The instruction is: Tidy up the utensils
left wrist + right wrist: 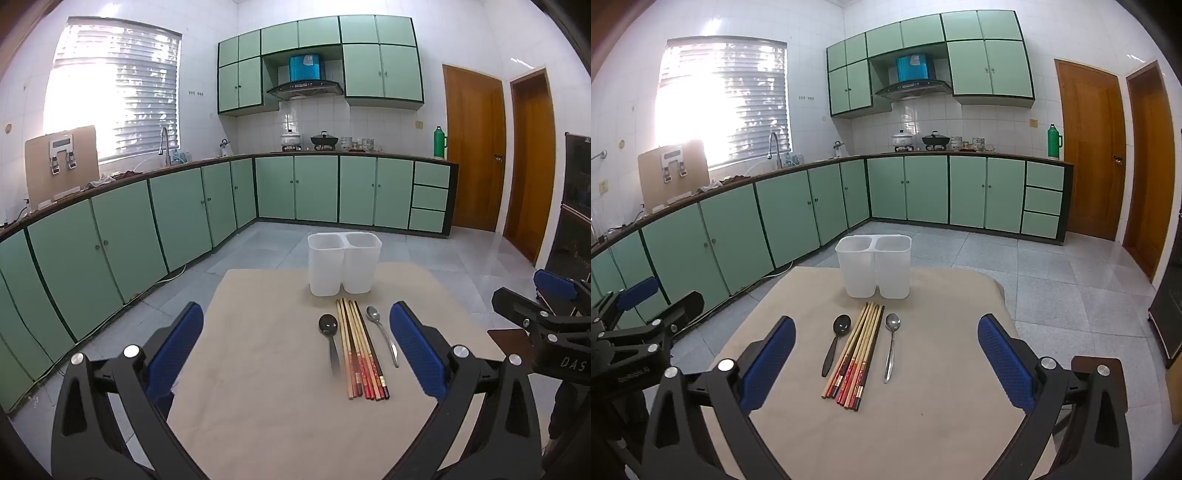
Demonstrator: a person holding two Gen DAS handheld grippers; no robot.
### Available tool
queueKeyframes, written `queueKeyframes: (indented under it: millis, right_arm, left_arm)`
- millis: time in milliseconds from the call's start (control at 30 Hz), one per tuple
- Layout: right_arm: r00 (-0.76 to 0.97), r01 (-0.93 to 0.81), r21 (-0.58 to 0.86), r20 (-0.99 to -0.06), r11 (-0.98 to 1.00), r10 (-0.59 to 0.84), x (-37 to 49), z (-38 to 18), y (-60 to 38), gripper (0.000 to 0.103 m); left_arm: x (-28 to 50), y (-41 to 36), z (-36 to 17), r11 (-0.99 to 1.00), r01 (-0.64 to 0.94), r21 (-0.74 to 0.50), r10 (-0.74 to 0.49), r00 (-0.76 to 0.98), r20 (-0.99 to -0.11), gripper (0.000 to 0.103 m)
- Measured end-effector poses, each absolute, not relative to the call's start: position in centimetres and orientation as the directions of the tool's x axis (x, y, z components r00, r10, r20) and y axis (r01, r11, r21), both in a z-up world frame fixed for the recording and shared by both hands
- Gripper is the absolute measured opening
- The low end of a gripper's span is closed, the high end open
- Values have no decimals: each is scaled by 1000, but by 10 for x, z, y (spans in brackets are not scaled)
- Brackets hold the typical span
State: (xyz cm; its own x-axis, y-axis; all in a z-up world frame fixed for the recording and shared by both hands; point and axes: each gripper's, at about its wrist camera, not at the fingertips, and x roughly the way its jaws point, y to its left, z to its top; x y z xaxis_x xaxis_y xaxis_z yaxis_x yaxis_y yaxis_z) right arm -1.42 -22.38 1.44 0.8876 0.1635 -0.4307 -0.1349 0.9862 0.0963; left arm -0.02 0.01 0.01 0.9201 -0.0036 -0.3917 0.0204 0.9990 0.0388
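A white two-compartment holder (344, 263) (874, 266) stands empty at the far edge of a beige table (258, 369) (923, 424). In front of it lie a black spoon (330, 338) (836, 341), a bundle of several chopsticks (360, 350) (858, 356) and a silver spoon (382, 332) (891, 345), side by side. My left gripper (295, 354) hovers open and empty above the table's near side, left of the utensils. My right gripper (886, 362) hovers open and empty over the utensils' handles. Each gripper shows at the edge of the other's view.
The table stands in a kitchen with green cabinets (184, 206) along the left and back walls. Tiled floor (1052, 288) surrounds the table. Wooden doors (1089, 147) are at the right. A dark stool or chair (1097, 373) sits by the table's right edge.
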Motion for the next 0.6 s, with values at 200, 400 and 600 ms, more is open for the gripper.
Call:
queueKeyframes:
  millis: [200, 400, 600]
  right_arm:
    - [889, -135, 97, -428, 986, 164, -14, 14, -224, 97]
    - [890, -136, 97, -426, 986, 164, -14, 15, -224, 97]
    - [890, -135, 97, -426, 986, 164, -15, 15, -224, 97]
  left_arm:
    - [0, 0, 1, 999, 16, 44, 3, 919, -394, 98]
    - [-1, 0, -1, 999, 16, 45, 3, 920, -393, 98]
    - [-2, 1, -1, 999, 15, 49, 5, 919, -394, 98]
